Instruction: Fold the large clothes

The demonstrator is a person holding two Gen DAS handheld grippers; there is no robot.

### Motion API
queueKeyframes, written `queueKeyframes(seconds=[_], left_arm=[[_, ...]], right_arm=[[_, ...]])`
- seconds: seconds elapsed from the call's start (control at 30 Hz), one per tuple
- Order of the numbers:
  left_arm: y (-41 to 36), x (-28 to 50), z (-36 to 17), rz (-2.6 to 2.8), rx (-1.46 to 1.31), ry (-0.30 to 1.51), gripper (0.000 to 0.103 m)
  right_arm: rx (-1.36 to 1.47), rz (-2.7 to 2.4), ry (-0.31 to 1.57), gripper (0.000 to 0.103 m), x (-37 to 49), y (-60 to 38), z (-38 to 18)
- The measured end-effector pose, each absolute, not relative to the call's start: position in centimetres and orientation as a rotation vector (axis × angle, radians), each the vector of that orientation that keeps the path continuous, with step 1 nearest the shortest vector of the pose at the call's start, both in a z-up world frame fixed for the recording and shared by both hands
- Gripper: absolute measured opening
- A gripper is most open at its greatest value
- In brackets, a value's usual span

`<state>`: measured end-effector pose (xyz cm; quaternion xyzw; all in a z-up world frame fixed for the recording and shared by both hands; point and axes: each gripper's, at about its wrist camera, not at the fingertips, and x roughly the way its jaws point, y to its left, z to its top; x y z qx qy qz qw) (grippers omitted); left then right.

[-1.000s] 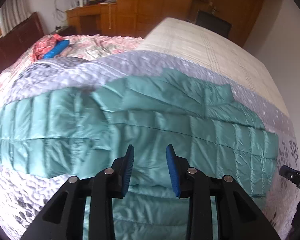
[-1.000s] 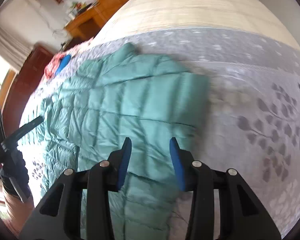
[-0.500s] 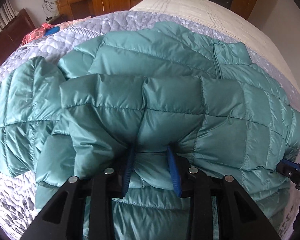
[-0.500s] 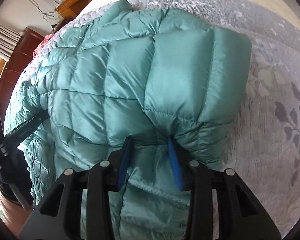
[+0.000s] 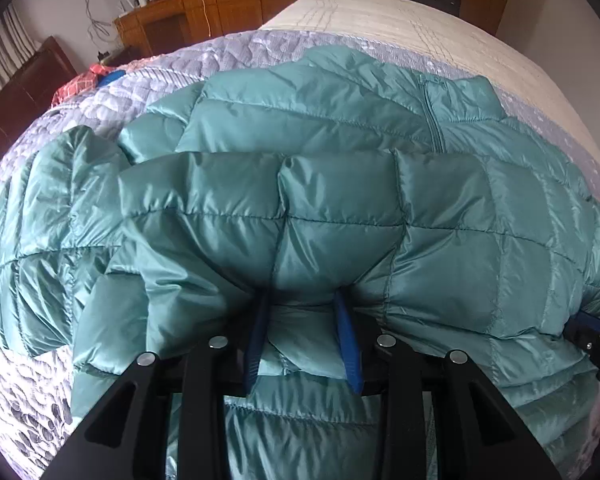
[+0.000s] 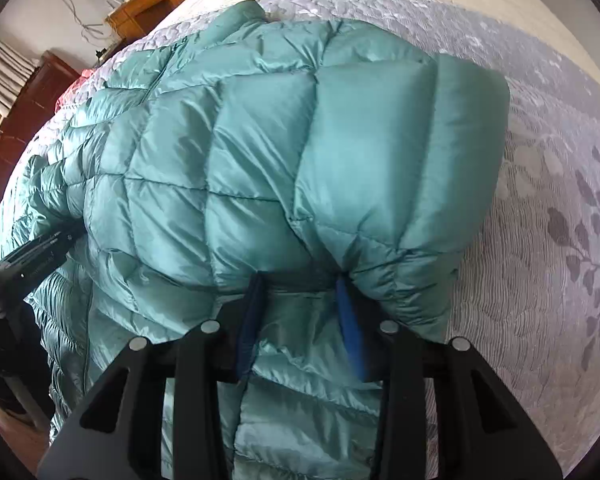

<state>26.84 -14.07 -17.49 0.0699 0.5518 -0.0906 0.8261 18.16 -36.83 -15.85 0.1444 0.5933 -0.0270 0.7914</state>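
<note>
A teal quilted puffer jacket [image 5: 340,216] lies spread across a bed [image 5: 420,28], on a grey-lilac bedspread [image 5: 228,60] with a leaf pattern. The jacket's shell is shiny and slightly crinkled, stitched into puffy rectangular cells. In the left wrist view its zip [image 5: 434,128] runs up to a short stand-up collar [image 5: 464,88] at the far side, and the near part of the jacket is doubled over onto the rest, forming a thick, rounded fold.

The left gripper [image 5: 302,320] has its blue jaws partly closed on that folded edge; a bunch of the teal fabric is pinched between them and bulges out above. The right gripper [image 6: 300,308] does the same at the jacket's other end, near the bare bedspread [image 6: 540,240], its jaws partly closed with a wad of jacket squeezed between the blue pads. Each gripper's black frame shows at the edge of the other's view.

Beyond the bedspread the bed is covered in a cream striped sheet. A red patterned cloth [image 5: 80,82] with something blue beside it sits at the far left corner, and a wooden desk [image 5: 168,20] stands against the wall behind.

No brand, label or readable writing shows on the jacket; small print on the left gripper's black body is too small to read.
</note>
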Motion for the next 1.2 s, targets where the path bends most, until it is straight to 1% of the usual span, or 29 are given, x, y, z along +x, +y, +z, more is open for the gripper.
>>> queueKeyframes(seconds=[0.07, 0.1, 0.13, 0.17, 0.2, 0.27, 0.3, 0.37, 0.5, 0.67, 0.8, 0.97, 1.2], left_arm=[[-13.3, 26.2, -16.0, -0.193, 0.129, 1.174, 0.035], [-12.4, 25.8, -14.8, -0.196, 0.105, 1.154, 0.04], [-11.3, 25.1, -13.4, -0.196, 0.074, 1.12, 0.044], [-10.0, 24.6, -12.2, -0.194, 0.048, 1.096, 0.053], [-8.7, 24.1, -11.3, -0.192, 0.025, 1.081, 0.058], [-5.3, 23.0, -9.5, -0.162, -0.002, 1.054, 0.059], [-3.6, 22.5, -8.9, -0.139, -0.013, 1.045, 0.065], [1.1, 21.6, -8.2, -0.072, -0.054, 1.042, 0.069], [10.8, 20.7, -8.2, 0.114, -0.137, 1.058, 0.07], [23.0, 19.5, -9.0, 0.343, -0.319, 1.058, 0.07], [29.6, 18.8, -9.3, 0.389, -0.499, 1.009, 0.07], [33.1, 21.6, -10.3, 0.365, -0.658, 0.964, 0.07], [36.3, 22.7, -12.8, 0.366, -0.789, 0.964, 0.068]], right_arm=[[0.356, -0.048, 1.221, 0.04, 17.3, -37.1, -13.6], [0.375, -0.028, 1.18, 0.041, 16.7, -37.1, -12.4], [0.381, -0.012, 1.148, 0.044, 16.1, -36.9, -11.0], [0.371, -0.013, 1.138, 0.045, 15.7, -36.6, -10.1], [0.351, -0.017, 1.131, 0.046, 15.2, -36.1, -9.2], [0.335, -0.01, 1.13, 0.046, 14.6, -35.3, -8.4], [0.33, -0.002, 1.136, 0.046, 14.2, -34.6, -8.0], [0.323, 0.006, 1.146, 0.046, 13.8, -33.5, -7.9], [0.298, 0.02, 1.173, 0.048, 13.4, -31.0, -8.3], [0.288, 0.018, 1.188, 0.048, 13.9, -29.2, -8.6], [0.289, 0.004, 1.199, 0.048, 14.5, -28.7, -9.1], [0.298, -0.034, 1.22, 0.048, 15.1, -28.6, -10.0], [0.297, -0.073, 1.234, 0.048, 15.0, -28.7, -10.5]])
